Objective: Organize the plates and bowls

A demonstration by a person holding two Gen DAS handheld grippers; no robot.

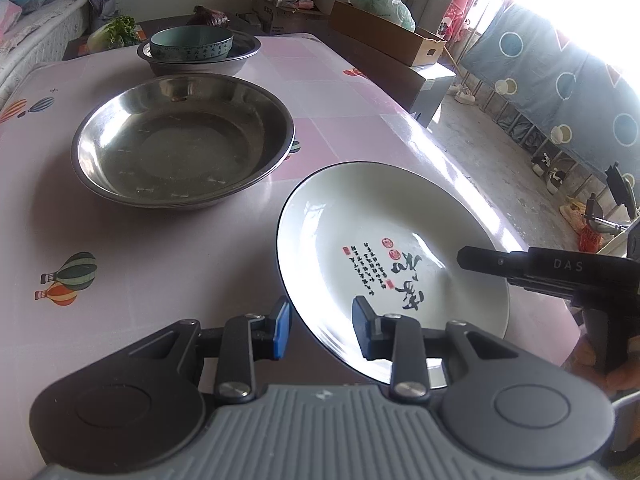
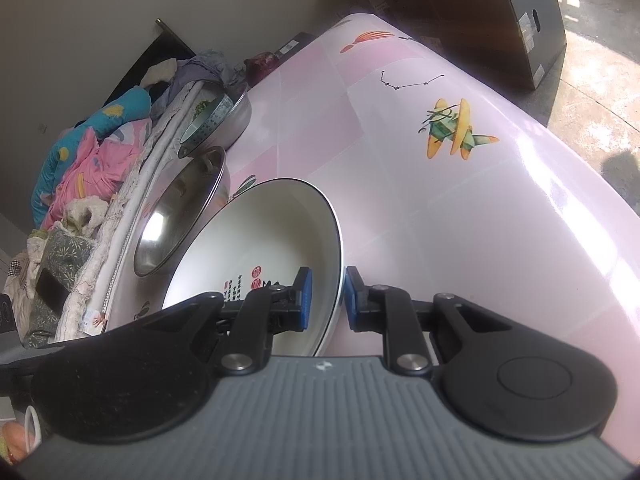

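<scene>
A white plate point(image 1: 384, 248) with black rim and calligraphy is tilted over the pink table. My left gripper point(image 1: 322, 330) straddles its near rim, jaws open with a gap on each side. My right gripper point(image 2: 327, 298) has one finger inside and one outside the plate point(image 2: 280, 232) rim, closed on it; it also shows in the left wrist view point(image 1: 520, 268) at the plate's right edge. A large steel basin point(image 1: 184, 140) lies beyond, and a teal bowl point(image 1: 191, 43) sits inside a second steel basin point(image 1: 236, 58) further back.
The pink table point(image 1: 120, 240) has balloon prints and a curved right edge. Cardboard boxes point(image 1: 392, 36) stand behind the table. A bed with clothes point(image 2: 92, 152) lies along the table's far side. Greens point(image 1: 116, 30) lie past the basins.
</scene>
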